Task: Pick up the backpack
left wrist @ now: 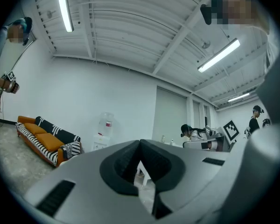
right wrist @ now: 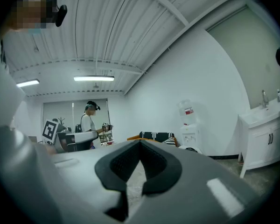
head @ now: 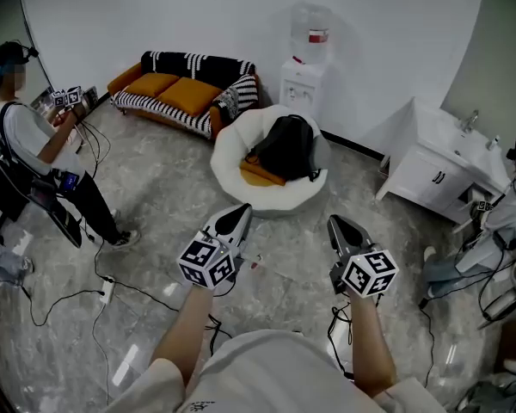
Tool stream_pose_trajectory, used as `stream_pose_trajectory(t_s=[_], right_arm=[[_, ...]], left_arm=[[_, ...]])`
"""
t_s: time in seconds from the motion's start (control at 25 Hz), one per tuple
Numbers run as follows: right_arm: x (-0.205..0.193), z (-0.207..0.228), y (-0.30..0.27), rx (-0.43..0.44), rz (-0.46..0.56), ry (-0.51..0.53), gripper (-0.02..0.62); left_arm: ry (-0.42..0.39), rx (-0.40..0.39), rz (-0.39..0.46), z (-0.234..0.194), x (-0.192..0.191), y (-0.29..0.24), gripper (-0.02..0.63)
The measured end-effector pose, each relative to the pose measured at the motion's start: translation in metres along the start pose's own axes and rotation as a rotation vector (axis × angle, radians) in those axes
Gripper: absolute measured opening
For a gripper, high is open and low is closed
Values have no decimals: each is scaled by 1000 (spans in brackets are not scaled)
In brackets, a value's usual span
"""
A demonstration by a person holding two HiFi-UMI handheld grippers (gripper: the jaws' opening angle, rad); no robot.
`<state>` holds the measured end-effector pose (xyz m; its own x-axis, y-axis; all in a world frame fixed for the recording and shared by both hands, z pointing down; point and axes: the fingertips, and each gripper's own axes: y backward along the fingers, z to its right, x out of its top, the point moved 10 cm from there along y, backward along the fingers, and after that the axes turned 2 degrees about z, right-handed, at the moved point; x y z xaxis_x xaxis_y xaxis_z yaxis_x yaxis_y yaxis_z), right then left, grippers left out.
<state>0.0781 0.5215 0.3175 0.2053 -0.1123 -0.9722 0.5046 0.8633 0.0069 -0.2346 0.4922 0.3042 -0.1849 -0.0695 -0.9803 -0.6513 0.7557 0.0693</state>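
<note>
The black backpack (head: 285, 145) lies on a round white beanbag seat (head: 232, 166), next to an orange cushion (head: 261, 175), in the middle of the head view. My left gripper (head: 238, 211) and right gripper (head: 334, 221) are held level side by side, short of the seat and pointing toward it. Both are shut with nothing between the jaws. In the left gripper view the shut left gripper (left wrist: 140, 143) fills the lower frame; the right gripper view shows the same of the right gripper (right wrist: 140, 143). The jaws hide the backpack in both gripper views.
An orange and striped sofa (head: 182, 90) and a water dispenser (head: 304, 69) stand against the far wall. A white sink cabinet (head: 437, 167) is at the right. One person (head: 39, 144) stands at the left, another (head: 507, 222) at the right. Cables (head: 86, 292) trail over the marble floor.
</note>
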Motion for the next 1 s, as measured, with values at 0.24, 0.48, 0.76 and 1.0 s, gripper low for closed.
stream_pose_trajectory(t_s=[0.24,0.48,0.76,1.0], right_arm=[[-1,-25,-12,-28,5,21,2],[-5,-48,-21,-43,3,16,2],[-6,-54,-37,-44,-27,4,2],[-6,-41,-46,-20,-28,-5,2]], left_arm=[[2,-16,4,-21,2,17,-11],[7,-42,-2,-38,8,35,-12],[14,-35,-11,-55,16,35,-11],[7,-13,-13,-59,12,29,-11]])
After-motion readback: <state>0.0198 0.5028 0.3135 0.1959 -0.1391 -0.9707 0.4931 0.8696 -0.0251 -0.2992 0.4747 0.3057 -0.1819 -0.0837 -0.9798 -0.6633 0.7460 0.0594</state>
